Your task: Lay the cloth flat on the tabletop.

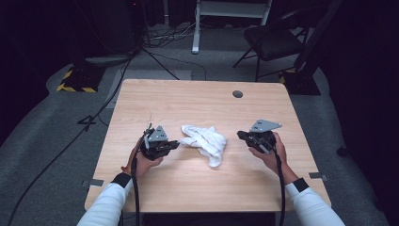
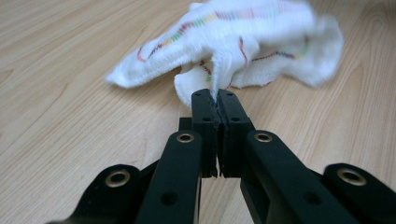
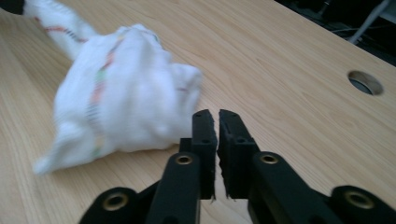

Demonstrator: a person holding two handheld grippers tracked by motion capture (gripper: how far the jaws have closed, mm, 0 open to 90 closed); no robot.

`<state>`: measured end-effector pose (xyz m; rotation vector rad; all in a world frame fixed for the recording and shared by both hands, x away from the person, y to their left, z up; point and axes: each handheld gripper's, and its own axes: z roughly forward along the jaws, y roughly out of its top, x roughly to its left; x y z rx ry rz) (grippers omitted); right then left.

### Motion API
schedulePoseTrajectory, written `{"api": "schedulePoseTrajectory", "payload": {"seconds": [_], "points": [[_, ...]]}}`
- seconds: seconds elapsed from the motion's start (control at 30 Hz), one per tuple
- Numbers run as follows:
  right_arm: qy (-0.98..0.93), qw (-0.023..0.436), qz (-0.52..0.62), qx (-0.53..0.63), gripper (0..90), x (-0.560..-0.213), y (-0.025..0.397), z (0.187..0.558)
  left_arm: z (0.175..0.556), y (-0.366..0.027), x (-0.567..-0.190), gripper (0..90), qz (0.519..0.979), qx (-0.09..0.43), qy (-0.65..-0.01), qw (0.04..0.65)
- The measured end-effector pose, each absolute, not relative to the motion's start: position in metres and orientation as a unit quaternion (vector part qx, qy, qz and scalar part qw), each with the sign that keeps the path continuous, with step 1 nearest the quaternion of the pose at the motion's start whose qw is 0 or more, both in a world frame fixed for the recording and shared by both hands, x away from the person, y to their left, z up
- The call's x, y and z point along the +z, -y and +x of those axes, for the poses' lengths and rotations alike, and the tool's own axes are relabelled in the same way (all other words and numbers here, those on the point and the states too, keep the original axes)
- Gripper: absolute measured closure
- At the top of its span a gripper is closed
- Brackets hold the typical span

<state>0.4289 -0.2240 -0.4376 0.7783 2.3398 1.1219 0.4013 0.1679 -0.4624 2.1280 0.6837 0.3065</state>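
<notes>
With the left hand-held gripper (image 2: 218, 100) clamped on the crumpled white striped cloth (image 1: 205, 140), lift gently while the closed, empty right hand-held gripper (image 3: 218, 122) waits beside the cloth.

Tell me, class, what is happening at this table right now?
A person at a wooden table holds a set of tongs in each hand. The left tongs are shut on a fold of a crumpled white cloth with coloured stripes, which lies in the middle of the table. The right tongs are shut with nothing between them, just beside the cloth's other end and not gripping it.
</notes>
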Motion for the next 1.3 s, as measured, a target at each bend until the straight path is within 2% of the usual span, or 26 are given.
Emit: {"api": "schedulePoseTrajectory", "payload": {"seconds": [0.17,0.37,0.4,0.5,0.67,0.77,0.83,0.9,1.0,1.03,1.07,1.17,1.3], "points": [[-0.845,0.207,0.287,0.402,83.5,-0.44,0.235,0.429,0.398,-0.162,-0.462,87.3,0.858,0.113,-0.26,0.428],[-0.863,0.183,0.247,0.4,80.2,-0.445,0.213,0.419,0.391,-0.151,-0.463,87.3,0.867,0.094,-0.236,0.429],[-0.874,0.161,0.223,0.4,77.5,-0.448,0.203,0.411,0.388,-0.147,-0.463,87.4,0.871,0.09,-0.226,0.427],[-0.886,0.141,0.184,0.401,74.4,-0.451,0.19,0.398,0.383,-0.143,-0.463,87.3,0.874,0.083,-0.216,0.428],[-0.905,0.107,0.144,0.387,55.7,-0.464,0.16,0.379,0.38,-0.139,-0.462,87.3,0.874,0.077,-0.212,0.43],[-0.91,0.112,0.144,0.372,49.9,-0.474,0.151,0.376,0.38,-0.137,-0.463,87.3,0.875,0.074,-0.208,0.43],[-0.91,0.121,0.155,0.364,52.4,-0.48,0.149,0.377,0.38,-0.135,-0.464,87.3,0.878,0.073,-0.205,0.427],[-0.91,0.15,0.171,0.347,56.7,-0.484,0.149,0.379,0.38,-0.136,-0.465,87.3,0.878,0.073,-0.205,0.426],[-0.904,0.179,0.19,0.339,72.6,-0.485,0.155,0.384,0.381,-0.138,-0.464,87.3,0.877,0.075,-0.208,0.427],[-0.904,0.179,0.19,0.339,72.6,-0.485,0.155,0.384,0.382,-0.14,-0.464,87.3,0.876,0.078,-0.21,0.427],[-0.902,0.193,0.195,0.334,83.9,-0.484,0.16,0.387,0.383,-0.142,-0.464,87.3,0.877,0.085,-0.213,0.422],[-0.897,0.202,0.202,0.338,87.8,-0.478,0.168,0.39,0.386,-0.151,-0.462,87.3,0.871,0.092,-0.227,0.427],[-0.883,0.216,0.219,0.354,88.5,-0.466,0.182,0.393,0.389,-0.162,-0.459,87.3,0.864,0.11,-0.241,0.428]]}}
